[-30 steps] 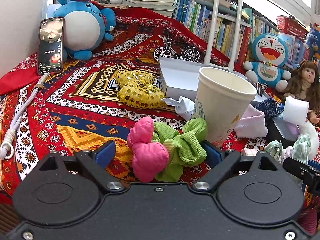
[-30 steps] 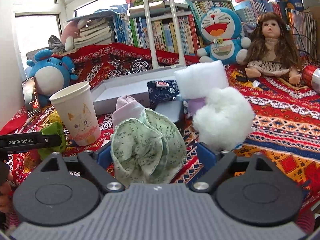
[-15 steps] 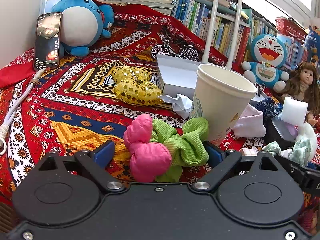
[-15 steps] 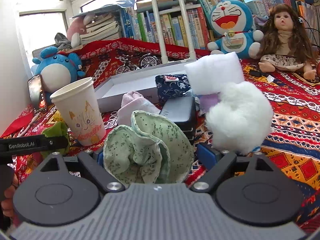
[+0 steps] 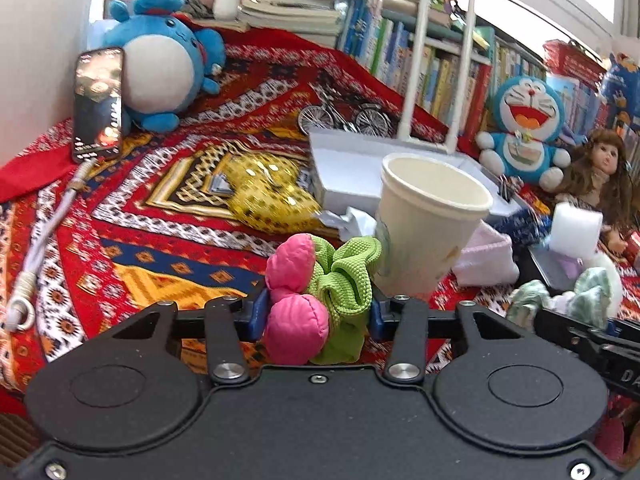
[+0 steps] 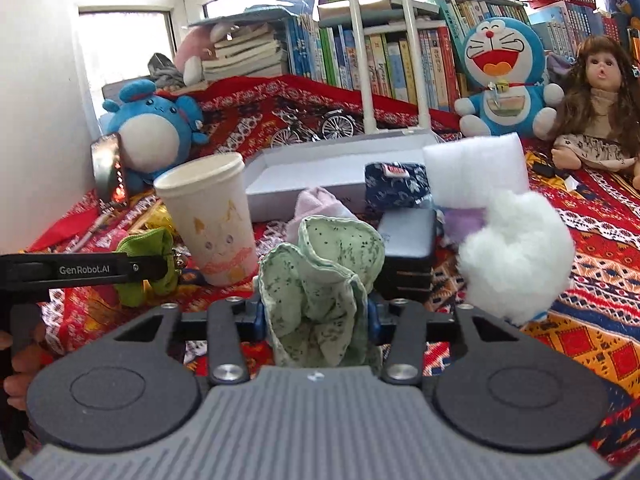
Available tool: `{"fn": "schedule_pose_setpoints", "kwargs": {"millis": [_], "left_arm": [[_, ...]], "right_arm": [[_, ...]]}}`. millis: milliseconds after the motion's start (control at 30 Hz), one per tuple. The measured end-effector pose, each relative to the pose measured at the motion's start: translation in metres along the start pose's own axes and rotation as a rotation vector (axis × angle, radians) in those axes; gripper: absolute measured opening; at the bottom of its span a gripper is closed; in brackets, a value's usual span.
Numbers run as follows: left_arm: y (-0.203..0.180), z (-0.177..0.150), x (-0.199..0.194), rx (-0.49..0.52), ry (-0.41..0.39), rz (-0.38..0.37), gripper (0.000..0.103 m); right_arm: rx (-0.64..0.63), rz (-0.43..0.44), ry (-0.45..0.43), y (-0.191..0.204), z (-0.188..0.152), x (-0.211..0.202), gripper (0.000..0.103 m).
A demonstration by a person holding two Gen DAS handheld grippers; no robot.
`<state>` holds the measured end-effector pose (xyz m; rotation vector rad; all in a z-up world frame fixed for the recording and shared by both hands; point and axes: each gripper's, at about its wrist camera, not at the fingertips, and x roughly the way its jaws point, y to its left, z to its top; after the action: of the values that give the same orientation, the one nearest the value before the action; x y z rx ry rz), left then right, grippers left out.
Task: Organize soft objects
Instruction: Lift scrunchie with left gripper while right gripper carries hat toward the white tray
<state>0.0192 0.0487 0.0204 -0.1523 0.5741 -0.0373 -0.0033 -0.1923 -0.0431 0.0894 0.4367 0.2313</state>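
Beside the paper cup (image 5: 428,224) on the patterned cloth (image 5: 168,240), the left gripper (image 5: 316,314) is closing on a pink-green scrunchie (image 5: 320,292); the right gripper (image 6: 316,316) is closing on a speckled green scrunchie (image 6: 320,284).

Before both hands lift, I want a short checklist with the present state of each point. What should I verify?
1. Left claw has the pink-green toy between its jaws, closing: ok.
2. Right claw has the green cloth between its jaws, closing: ok.
3. Grips firm enough to lift: cannot tell.
4. Cup upright, but right behind the toy: not ok.
5. Cotton ball apart from the cloth: ok.
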Motion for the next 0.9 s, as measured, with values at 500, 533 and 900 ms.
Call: {"fn": "schedule_pose_setpoints", "kwargs": {"millis": [500,533,900], "left_arm": [[0.017,0.052,-0.015,-0.014,-0.115,0.025,0.042],[0.017,0.059,-0.015,-0.015,-0.121,0.016,0.042],[-0.004,0.13,0.005,-0.016,-0.13,-0.113,0.043]], "right_arm": [[-0.008,0.019,-0.12,-0.001,0.044,-0.017,0.05],[-0.006,0.021,-0.127,-0.003,0.048,-0.017,0.05],[0.001,0.023,-0.15,-0.018,0.101,0.001,0.051]]}}
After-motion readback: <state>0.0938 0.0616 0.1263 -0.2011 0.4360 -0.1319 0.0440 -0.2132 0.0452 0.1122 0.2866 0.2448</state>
